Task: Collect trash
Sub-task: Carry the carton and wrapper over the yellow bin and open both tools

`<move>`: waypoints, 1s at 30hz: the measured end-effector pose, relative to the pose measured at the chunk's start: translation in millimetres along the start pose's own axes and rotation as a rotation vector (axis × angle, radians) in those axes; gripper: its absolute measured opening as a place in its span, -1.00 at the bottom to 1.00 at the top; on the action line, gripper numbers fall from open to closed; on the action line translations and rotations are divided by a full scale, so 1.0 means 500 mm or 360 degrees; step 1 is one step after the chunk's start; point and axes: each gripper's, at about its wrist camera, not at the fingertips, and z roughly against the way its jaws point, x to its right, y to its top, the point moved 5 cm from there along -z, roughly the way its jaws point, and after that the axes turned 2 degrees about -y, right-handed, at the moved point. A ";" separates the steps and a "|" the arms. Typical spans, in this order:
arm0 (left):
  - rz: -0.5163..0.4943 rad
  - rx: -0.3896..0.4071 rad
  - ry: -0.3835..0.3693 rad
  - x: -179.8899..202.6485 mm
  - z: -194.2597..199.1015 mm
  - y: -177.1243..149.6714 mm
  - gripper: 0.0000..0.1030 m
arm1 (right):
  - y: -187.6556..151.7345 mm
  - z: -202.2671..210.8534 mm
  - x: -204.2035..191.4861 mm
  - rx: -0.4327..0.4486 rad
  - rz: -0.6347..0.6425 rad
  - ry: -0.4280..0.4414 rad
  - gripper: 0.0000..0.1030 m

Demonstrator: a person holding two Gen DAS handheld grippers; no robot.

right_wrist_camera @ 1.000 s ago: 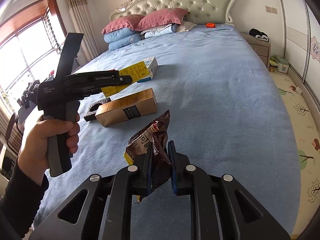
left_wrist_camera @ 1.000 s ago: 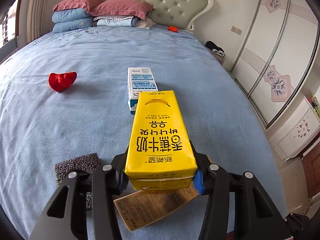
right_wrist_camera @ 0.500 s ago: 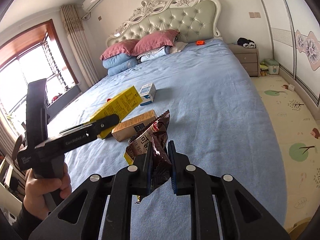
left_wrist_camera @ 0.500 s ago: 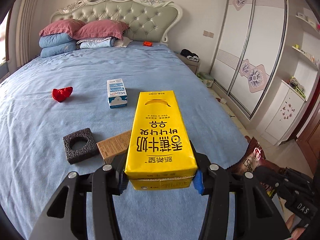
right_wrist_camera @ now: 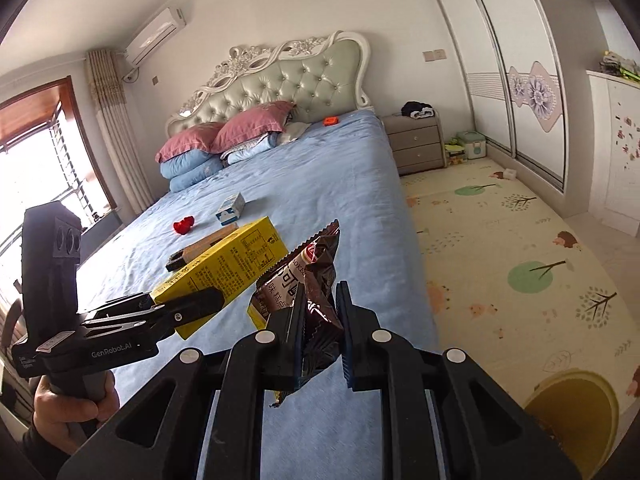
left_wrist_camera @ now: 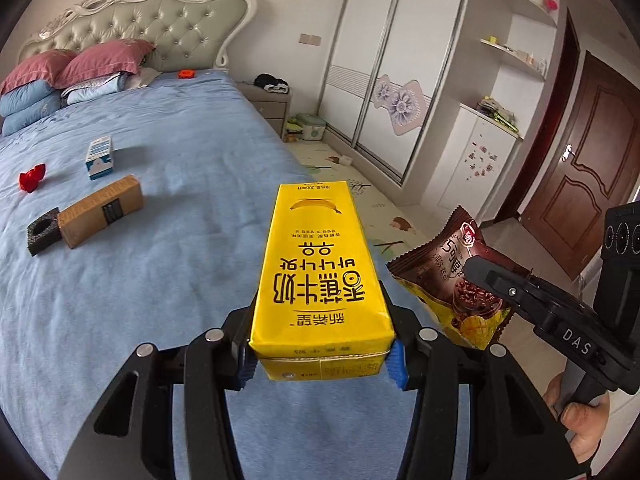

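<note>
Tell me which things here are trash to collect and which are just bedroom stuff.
Trash: yellow carton in left gripper; brown wrapper in right gripper; blue-white carton, brown box, black foam, red scrap.
Bedroom stuff: pillows, nightstand.

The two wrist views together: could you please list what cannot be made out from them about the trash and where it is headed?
- Brown box, right wrist view: mostly hidden behind the yellow carton.
- Snack wrapper, left wrist view: its near end is covered by the right gripper.
- Yellow round object, right wrist view: cut off by the lens edge; whether it is a bin is unclear.
- Small white box, left wrist view: print too small to read.
</note>
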 end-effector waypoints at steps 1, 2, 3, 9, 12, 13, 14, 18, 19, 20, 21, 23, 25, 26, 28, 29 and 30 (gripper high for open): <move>-0.0029 -0.0027 -0.0033 0.028 -0.013 -0.007 -0.03 | -0.007 0.016 0.024 0.0005 -0.0023 -0.0028 -0.71; -0.0050 -0.0058 -0.0076 0.059 -0.028 -0.015 -0.03 | -0.013 0.034 0.052 0.0014 -0.0055 -0.0058 -0.71; -0.0065 -0.0088 -0.0114 0.087 -0.043 -0.022 -0.03 | -0.018 0.053 0.083 0.0030 -0.0089 -0.0093 -0.71; -0.0212 -0.0252 -0.0308 0.259 -0.130 -0.054 -0.03 | -0.055 0.161 0.249 0.0098 -0.0235 -0.0327 -0.71; -0.0305 -0.0312 -0.0366 0.339 -0.172 -0.070 -0.02 | -0.085 0.204 0.323 0.0102 -0.0307 -0.0430 -0.71; -0.0334 -0.0341 -0.0391 0.366 -0.190 -0.076 -0.02 | -0.096 0.216 0.344 0.0097 -0.0328 -0.0464 -0.71; -0.0356 -0.0370 -0.0417 0.393 -0.206 -0.083 -0.02 | -0.108 0.228 0.366 0.0092 -0.0348 -0.0494 -0.71; -0.0421 -0.0499 -0.0496 0.476 -0.269 -0.113 -0.02 | -0.159 0.273 0.447 0.0064 -0.0423 -0.0622 -0.71; -0.0447 -0.0556 -0.0525 0.499 -0.288 -0.125 -0.02 | -0.172 0.283 0.466 0.0055 -0.0446 -0.0652 -0.71; -0.0465 -0.0610 -0.0550 0.518 -0.307 -0.135 -0.02 | -0.185 0.292 0.483 0.0045 -0.0467 -0.0684 -0.71; -0.0480 -0.0657 -0.0566 0.537 -0.325 -0.144 -0.02 | -0.199 0.300 0.500 0.0032 -0.0487 -0.0713 -0.71; -0.0542 -0.0738 -0.0592 0.575 -0.359 -0.166 -0.02 | -0.230 0.313 0.530 0.0001 -0.0522 -0.0768 -0.71; -0.0581 -0.0813 -0.0609 0.607 -0.394 -0.182 -0.02 | -0.256 0.320 0.556 -0.0030 -0.0560 -0.0794 -0.71; -0.0585 -0.0850 -0.0619 0.618 -0.411 -0.193 -0.02 | -0.266 0.323 0.568 -0.0042 -0.0573 -0.0813 -0.71; -0.0619 -0.0903 -0.0607 0.637 -0.444 -0.211 -0.02 | -0.281 0.322 0.592 -0.0068 -0.0594 -0.0844 -0.71; -0.0629 -0.0917 -0.0597 0.644 -0.460 -0.218 -0.02 | -0.288 0.320 0.602 -0.0077 -0.0609 -0.0846 -0.71; -0.0633 -0.0936 -0.0593 0.651 -0.476 -0.225 -0.02 | -0.293 0.317 0.609 -0.0085 -0.0625 -0.0844 -0.71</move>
